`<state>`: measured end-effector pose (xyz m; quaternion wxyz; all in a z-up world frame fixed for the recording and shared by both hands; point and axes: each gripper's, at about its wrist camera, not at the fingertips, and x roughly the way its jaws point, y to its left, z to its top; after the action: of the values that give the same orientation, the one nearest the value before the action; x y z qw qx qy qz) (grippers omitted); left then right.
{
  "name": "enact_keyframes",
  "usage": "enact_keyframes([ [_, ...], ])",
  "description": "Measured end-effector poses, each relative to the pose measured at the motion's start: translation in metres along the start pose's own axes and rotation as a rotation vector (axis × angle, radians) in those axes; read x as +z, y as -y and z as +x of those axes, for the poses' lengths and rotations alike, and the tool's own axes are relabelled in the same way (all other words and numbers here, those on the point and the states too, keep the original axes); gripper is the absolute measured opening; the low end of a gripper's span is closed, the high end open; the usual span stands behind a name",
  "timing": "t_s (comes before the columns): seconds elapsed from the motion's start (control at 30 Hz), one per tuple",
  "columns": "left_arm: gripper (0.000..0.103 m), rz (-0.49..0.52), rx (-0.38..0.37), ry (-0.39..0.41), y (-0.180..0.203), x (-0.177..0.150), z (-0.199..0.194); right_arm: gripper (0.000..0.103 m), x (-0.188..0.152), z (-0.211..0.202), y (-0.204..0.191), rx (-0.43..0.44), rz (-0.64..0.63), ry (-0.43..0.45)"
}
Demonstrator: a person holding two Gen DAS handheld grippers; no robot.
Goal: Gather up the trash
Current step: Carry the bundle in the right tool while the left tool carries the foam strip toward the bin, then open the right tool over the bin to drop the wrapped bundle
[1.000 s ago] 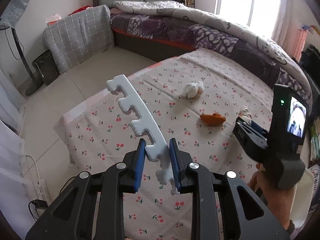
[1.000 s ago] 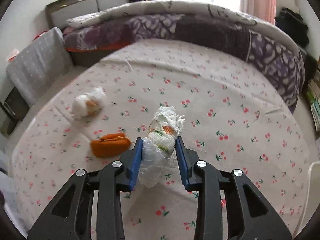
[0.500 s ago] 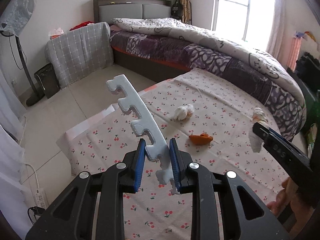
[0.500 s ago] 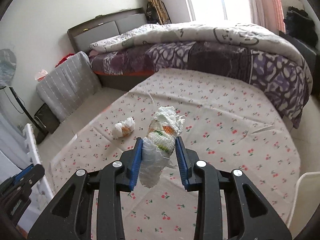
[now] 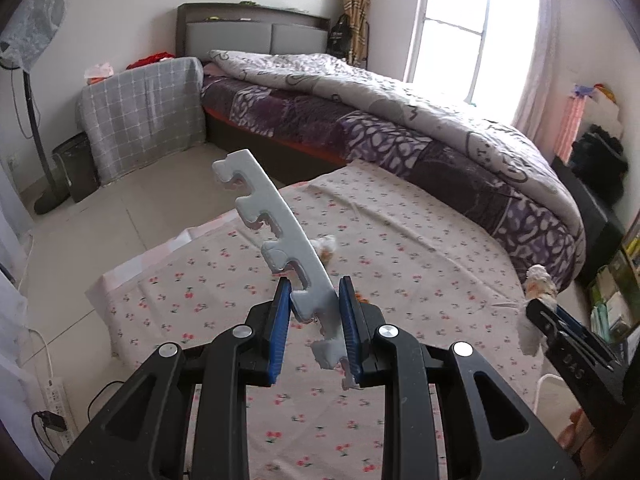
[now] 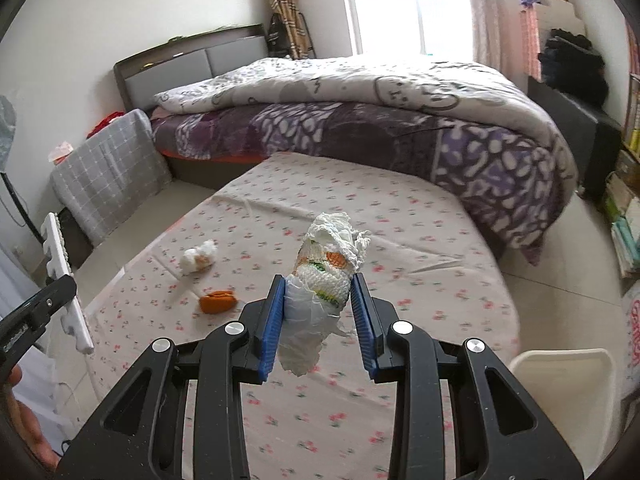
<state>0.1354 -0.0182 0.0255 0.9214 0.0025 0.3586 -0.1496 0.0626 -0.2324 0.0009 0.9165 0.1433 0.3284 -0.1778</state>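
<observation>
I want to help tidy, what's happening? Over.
Left gripper shut on white notched foam strip. Right gripper shut on crumpled white wrapper. Nothing blocking.

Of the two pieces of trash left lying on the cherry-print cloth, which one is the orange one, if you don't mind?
The orange scrap, the nearer and flatter piece. The other, the white crumpled wad, lies just beyond it and shows only a little orange.

Surface: table covered by a cherry-print cloth point(image 6: 420, 264), creased in places. Two items lie directly on it, both toward its left edge in the right wrist view. A crumpled white wad with orange inside point(image 6: 199, 256) sits farther back. An orange peel piece point(image 6: 218, 302) sits nearer, apart from the wad. Cloth drapes over the left edge.
</observation>
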Motion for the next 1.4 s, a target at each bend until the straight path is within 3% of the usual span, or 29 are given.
enact_keyframes([
  [0.8, 0.025, 0.168, -0.116, 0.001, 0.119, -0.024, -0.002, 0.032, 0.002, -0.060, 0.115, -0.191, 0.107, 0.036],
  [1.4, 0.025, 0.315, -0.207, -0.016, 0.200, -0.058, -0.007, 0.032, -0.015, -0.077, 0.194, -0.318, 0.213, -0.049],
])
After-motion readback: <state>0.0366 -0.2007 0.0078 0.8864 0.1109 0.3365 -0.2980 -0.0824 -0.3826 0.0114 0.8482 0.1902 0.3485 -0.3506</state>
